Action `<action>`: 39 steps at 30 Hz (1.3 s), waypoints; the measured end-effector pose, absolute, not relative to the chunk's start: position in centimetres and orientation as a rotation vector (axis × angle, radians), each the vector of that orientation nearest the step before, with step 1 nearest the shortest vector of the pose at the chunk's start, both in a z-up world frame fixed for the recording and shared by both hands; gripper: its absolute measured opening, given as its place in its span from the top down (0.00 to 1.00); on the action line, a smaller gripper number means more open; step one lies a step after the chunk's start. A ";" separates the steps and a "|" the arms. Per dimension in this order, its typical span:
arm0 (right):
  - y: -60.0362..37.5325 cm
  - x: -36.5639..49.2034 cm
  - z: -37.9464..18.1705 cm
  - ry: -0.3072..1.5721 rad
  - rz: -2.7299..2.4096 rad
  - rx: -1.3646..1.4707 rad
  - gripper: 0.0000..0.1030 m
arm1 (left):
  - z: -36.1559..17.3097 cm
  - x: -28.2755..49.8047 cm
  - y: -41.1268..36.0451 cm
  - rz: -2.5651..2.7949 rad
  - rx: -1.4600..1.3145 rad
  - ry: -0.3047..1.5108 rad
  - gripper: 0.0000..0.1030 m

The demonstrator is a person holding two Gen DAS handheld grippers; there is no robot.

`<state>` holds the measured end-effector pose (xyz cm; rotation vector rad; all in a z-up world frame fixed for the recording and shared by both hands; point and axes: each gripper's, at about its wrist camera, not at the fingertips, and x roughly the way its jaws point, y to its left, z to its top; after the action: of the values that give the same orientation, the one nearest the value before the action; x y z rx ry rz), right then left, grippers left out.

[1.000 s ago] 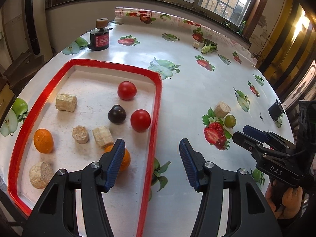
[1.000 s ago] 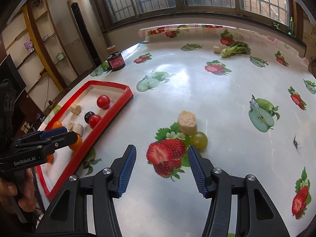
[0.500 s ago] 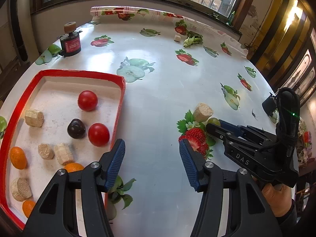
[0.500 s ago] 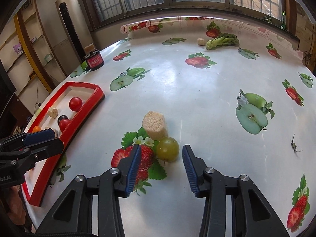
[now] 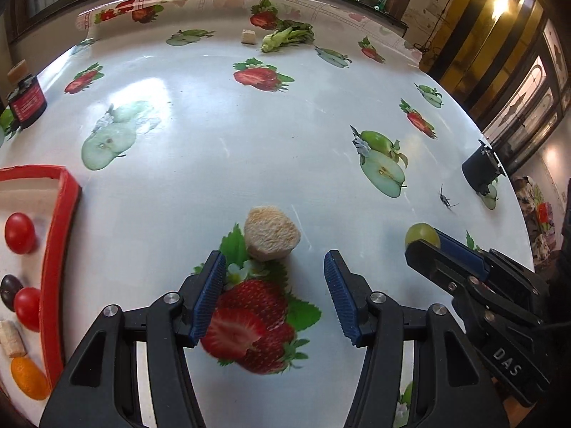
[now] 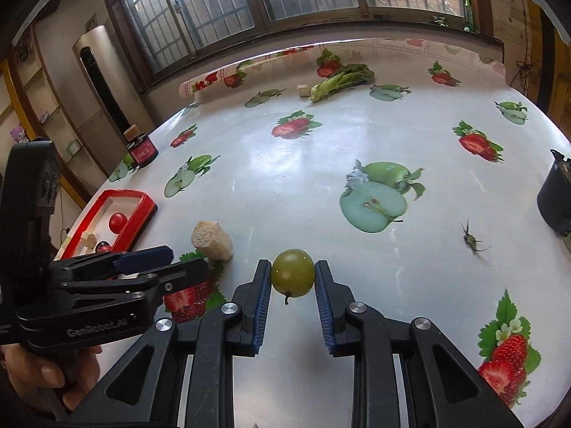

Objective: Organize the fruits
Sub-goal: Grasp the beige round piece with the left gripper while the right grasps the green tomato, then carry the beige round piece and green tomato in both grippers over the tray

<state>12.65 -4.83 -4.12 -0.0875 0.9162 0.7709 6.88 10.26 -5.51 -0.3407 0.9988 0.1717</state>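
Green grape (image 6: 293, 273): pinched between the blue pads (image 6: 263, 303) of the right gripper (image 6: 292, 306), stem end hanging down; it sits to the right of the beige chunk.
Right gripper: jaws clenched on the grape, fingers pointing forward over the tablecloth (image 6: 321, 164); from the left camera its tip (image 5: 428, 246) shows right of the beige chunk with the grape (image 5: 422, 235) at its end.
Left gripper (image 5: 274, 297): jaws released and wide apart, nothing between them; it hangs low over the printed strawberry, just short of the beige chunk, which lies ahead of the gap and nearer the left finger.
Left hand (image 6: 50, 374): wrapped round the handle at the lower left of the right camera's view, thumb and knuckles showing, gripper held roughly level and pointing toward the beige chunk.
Beige chunk (image 5: 272, 238): resting on the tablecloth at the leaf of the printed strawberry, touching neither gripper.
Red tray (image 5: 59, 249): well left of the beige chunk; it holds red tomatoes (image 5: 19, 232), a dark plum (image 5: 9, 287), a small orange fruit (image 5: 29, 378) and a pale chunk.
Black jar (image 6: 142, 149): far left beyond the tray, red label, cork on top.
Leafy vegetable (image 6: 340, 76): at the far edge, well beyond the beige chunk.
Black cylinder (image 6: 555, 199): far right of the beige chunk, near the table's edge.
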 end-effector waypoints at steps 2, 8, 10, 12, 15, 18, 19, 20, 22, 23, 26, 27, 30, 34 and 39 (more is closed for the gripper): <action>-5.4 12.8 -4.1 0.917 0.763 -0.079 0.75 | -5.5 7.5 10.0 0.191 -0.319 0.972 0.46; -6.1 12.7 -3.7 0.907 0.763 -0.063 0.75 | -5.4 7.6 10.3 0.175 -0.330 0.966 0.73; -6.2 12.5 -3.5 0.904 0.767 -0.060 0.75 | -5.2 7.0 10.2 0.180 -0.322 0.960 0.73; -6.1 12.3 -3.4 0.900 0.769 -0.062 0.75 | -5.1 6.3 10.2 0.183 -0.326 0.957 0.73; -6.0 11.8 -3.1 0.896 0.779 -0.062 0.75 | -4.7 5.0 10.3 0.193 -0.324 0.948 0.73; -5.6 11.0 -2.9 0.892 0.794 -0.065 0.75 | -4.3 3.6 10.6 0.205 -0.337 0.938 0.73; -5.5 10.7 -2.7 0.889 0.798 -0.068 0.75 | -4.2 3.1 10.7 0.210 -0.343 0.933 0.73; -5.4 10.5 -2.6 0.886 0.803 -0.070 0.75 | -4.0 2.7 10.8 0.214 -0.347 0.929 0.73; -5.1 9.9 -2.4 0.882 0.814 -0.074 0.75 | -3.7 1.8 10.9 0.224 -0.349 0.919 0.73; -4.9 9.6 -2.3 0.880 0.821 -0.078 0.75 | -3.5 1.4 11.0 0.229 -0.347 0.915 0.73; -4.2 8.5 -1.9 0.872 0.842 -0.093 0.75 | -3.0 -0.1 11.4 0.249 -0.351 0.897 0.73; -4.0 8.2 -1.8 0.869 0.850 -0.097 0.75 | -2.9 -0.6 11.5 0.256 -0.356 0.892 0.73; -3.3 7.0 -1.4 0.860 0.873 -0.107 0.75 | -2.7 -2.0 11.9 0.273 -0.363 0.881 0.73; -2.1 5.7 -1.1 0.852 0.905 -0.125 0.75 | -2.4 -3.5 12.6 0.298 -0.374 0.869 0.73; -0.7 4.2 -0.8 0.844 0.942 -0.146 0.75 | -2.0 -5.5 13.5 0.331 -0.381 0.850 0.73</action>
<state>4.17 -0.66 -0.78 -0.1459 0.8440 0.9422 -5.48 13.54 -1.99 -0.3814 0.8504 0.3311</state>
